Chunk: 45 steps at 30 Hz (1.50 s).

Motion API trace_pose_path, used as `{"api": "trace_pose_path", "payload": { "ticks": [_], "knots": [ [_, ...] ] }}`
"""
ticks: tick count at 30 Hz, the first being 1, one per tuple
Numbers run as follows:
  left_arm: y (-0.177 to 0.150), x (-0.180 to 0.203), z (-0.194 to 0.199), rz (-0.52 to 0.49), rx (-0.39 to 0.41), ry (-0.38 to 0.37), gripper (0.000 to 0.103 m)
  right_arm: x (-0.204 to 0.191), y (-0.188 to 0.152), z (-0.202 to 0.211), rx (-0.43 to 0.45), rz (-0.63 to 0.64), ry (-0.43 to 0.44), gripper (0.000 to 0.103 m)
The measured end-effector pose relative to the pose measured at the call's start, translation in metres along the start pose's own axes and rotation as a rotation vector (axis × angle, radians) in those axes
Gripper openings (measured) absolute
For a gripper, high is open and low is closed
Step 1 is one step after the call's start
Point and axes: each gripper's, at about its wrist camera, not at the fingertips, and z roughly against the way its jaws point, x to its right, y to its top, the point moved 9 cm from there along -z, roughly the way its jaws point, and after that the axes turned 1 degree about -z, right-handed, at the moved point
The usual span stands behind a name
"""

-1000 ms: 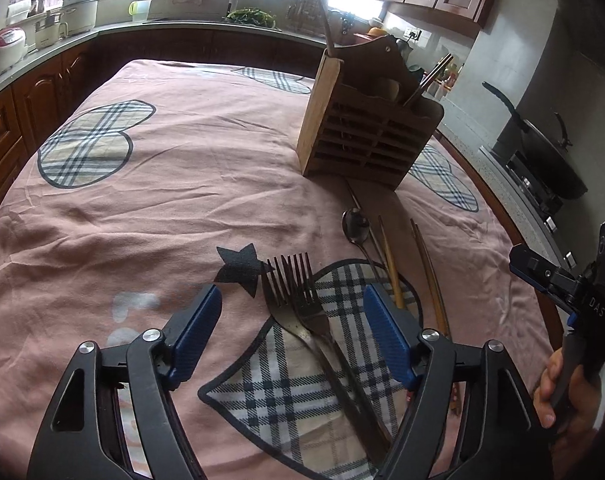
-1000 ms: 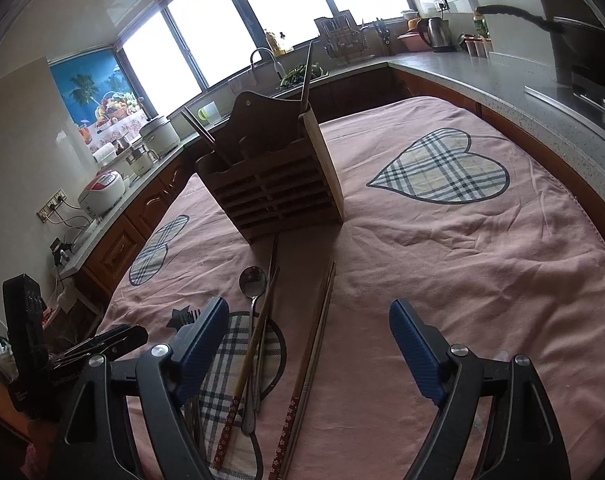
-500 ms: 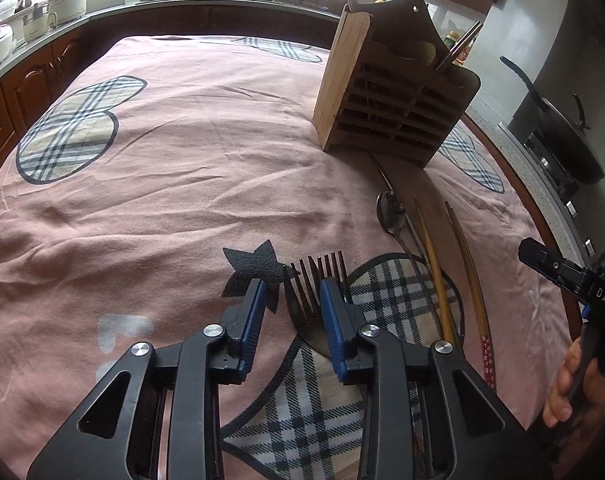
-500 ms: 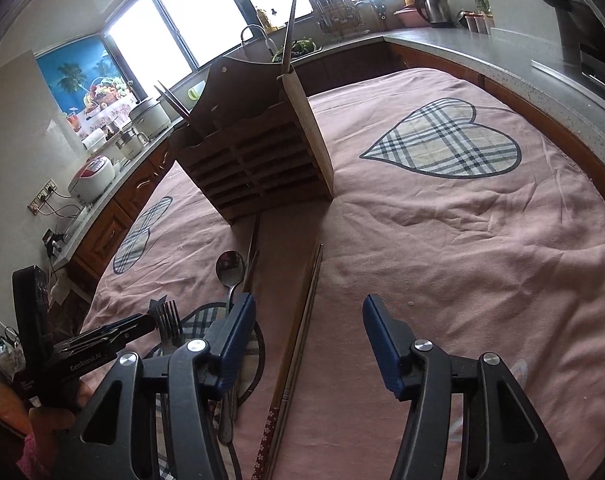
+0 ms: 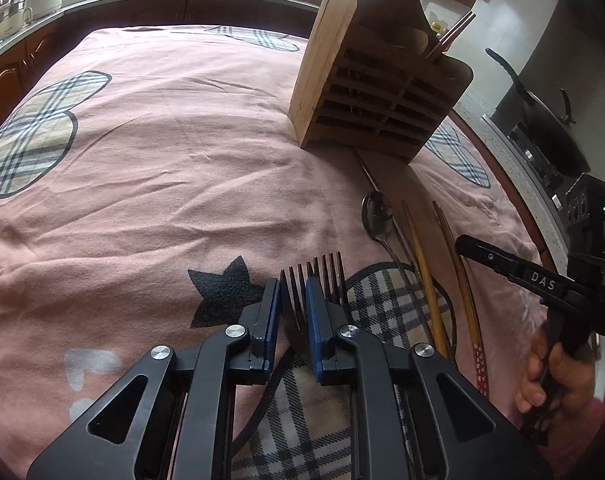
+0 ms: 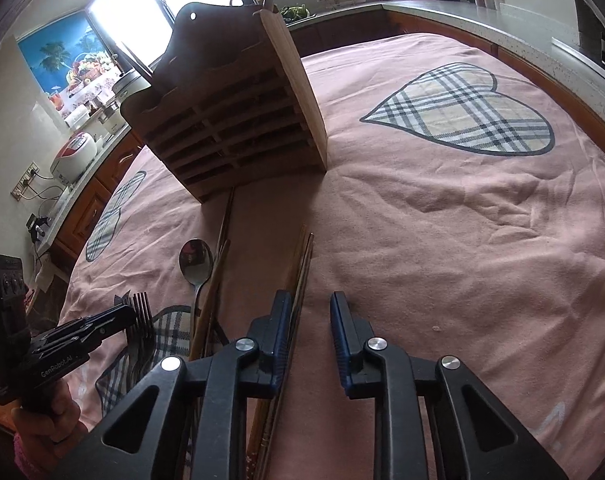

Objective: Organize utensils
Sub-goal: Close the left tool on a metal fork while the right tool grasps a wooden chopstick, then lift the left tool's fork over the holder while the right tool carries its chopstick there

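Left gripper (image 5: 293, 312): jaws just closing, nearly together around 1 fork (image 5: 298, 296) of 2 overlapping forks lying on the pink cloth (image 5: 162, 168).
Right gripper (image 6: 310, 336): jaws just closing, a narrow gap remaining; a chopstick pair (image 6: 302, 264) lies against the left finger, whether gripped I cannot tell.
Spoon (image 5: 376, 216): flat on the cloth, right of the forks, beside loose chopsticks.
Wooden holder (image 5: 378, 92): upright, far side of the cloth.

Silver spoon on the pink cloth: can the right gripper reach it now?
Probably yes: the silver spoon lies uncovered left of the right gripper, whose jaws have just been closing around two brown chopsticks.
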Motion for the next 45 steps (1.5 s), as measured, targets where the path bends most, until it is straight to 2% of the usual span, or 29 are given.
{"api": "trace_pose_path", "payload": {
  "ticks": [4, 7, 16, 19, 25, 28, 30, 38, 45],
  "knots": [
    [0.001, -0.002, 0.001, 0.009, 0.002, -0.019, 0.01, -0.004, 0.006, -0.008, -0.009, 0.028, -0.038, 0.012],
    [0.003, -0.004, 0.009, -0.002, 0.012, -0.021, 0.005, -0.006, 0.01, -0.014, -0.029, 0.059, -0.07, 0.006],
    [0.005, -0.011, 0.009, -0.012, -0.02, -0.029, 0.004, -0.009, 0.01, -0.017, -0.061, 0.101, -0.103, 0.008],
    [0.004, -0.01, 0.0, -0.022, -0.05, -0.005, 0.017, -0.01, 0.014, -0.02, -0.068, 0.103, -0.102, 0.008],
    [0.005, -0.009, -0.006, -0.042, -0.067, 0.006, 0.019, -0.011, 0.019, -0.025, -0.082, 0.099, -0.098, 0.008],
    [0.005, -0.006, -0.006, -0.07, -0.062, 0.015, 0.016, -0.011, 0.02, -0.027, -0.081, 0.094, -0.09, 0.008],
    [0.004, -0.005, -0.005, -0.071, -0.062, 0.014, 0.004, -0.009, 0.019, -0.026, -0.079, 0.092, -0.088, 0.008],
    [0.012, 0.0, 0.029, -0.068, 0.022, 0.012, 0.002, -0.015, 0.021, 0.002, -0.024, 0.067, -0.022, 0.005],
    [0.024, 0.008, 0.075, -0.064, 0.134, 0.009, 0.002, -0.026, 0.032, 0.054, 0.092, 0.071, 0.032, 0.004]
  ]
}}
